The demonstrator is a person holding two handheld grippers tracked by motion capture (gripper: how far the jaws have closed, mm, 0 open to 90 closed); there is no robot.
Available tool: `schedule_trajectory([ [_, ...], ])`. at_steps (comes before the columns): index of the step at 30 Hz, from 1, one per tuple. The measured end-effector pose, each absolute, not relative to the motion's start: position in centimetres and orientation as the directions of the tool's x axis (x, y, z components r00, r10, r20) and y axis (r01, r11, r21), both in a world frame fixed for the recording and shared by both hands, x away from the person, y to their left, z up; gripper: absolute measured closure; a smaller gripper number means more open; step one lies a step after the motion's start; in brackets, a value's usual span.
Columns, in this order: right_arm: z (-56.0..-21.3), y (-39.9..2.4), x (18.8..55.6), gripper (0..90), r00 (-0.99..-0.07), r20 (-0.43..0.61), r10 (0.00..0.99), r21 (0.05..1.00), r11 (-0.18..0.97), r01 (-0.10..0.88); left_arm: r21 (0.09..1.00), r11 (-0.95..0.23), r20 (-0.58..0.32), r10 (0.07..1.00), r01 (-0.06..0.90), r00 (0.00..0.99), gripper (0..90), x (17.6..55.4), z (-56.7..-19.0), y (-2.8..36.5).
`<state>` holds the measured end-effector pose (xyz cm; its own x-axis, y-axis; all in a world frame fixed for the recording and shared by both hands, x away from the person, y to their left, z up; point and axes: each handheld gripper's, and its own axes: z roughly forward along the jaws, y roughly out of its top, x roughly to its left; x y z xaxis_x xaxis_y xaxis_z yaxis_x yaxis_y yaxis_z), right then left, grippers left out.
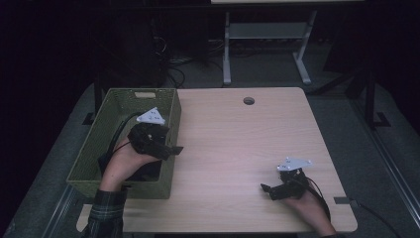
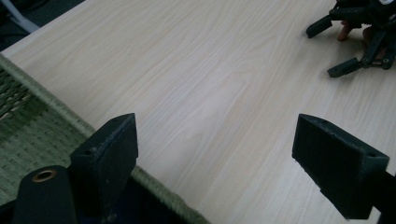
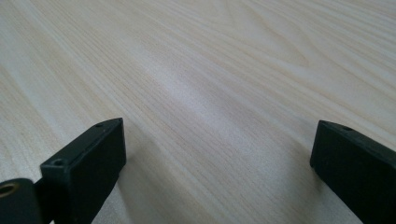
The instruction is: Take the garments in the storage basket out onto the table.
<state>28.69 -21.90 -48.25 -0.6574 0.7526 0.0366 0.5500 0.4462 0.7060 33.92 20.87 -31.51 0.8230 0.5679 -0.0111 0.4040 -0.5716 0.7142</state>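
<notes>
Green woven basket [image 1: 168,124] at the tabletop's [image 1: 237,148] left edge, left tool [image 1: 171,148] held over the basket's right rim, jaws wide apart and empty, right tool [image 1: 267,191] low near the front right corner, jaws apart, nothing between them.

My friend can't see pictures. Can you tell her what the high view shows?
A person's left gripper hangs open over the right rim of a green woven basket on a pale wooden table. The right gripper rests open near the table's front right.
</notes>
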Motion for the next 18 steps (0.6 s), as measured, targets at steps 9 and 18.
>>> schedule_trajectory([
  [9, -48.3, -21.9, 28.7, 3.2, -0.658, 0.036, 0.753, 0.706, 0.446, 0.55, 0.711, -0.562, 0.002, 0.602, 0.422, 0.798, 14.1, 34.1, -31.4, 22.5],
  [18, -48.3, -21.9, 28.7, 3.2, -0.658, 0.036, 0.752, 0.706, 0.446, 0.55, 0.699, -0.55, 0.017, 0.65, 0.456, 0.76, 14.1, 34.2, -31.6, 24.8],
])
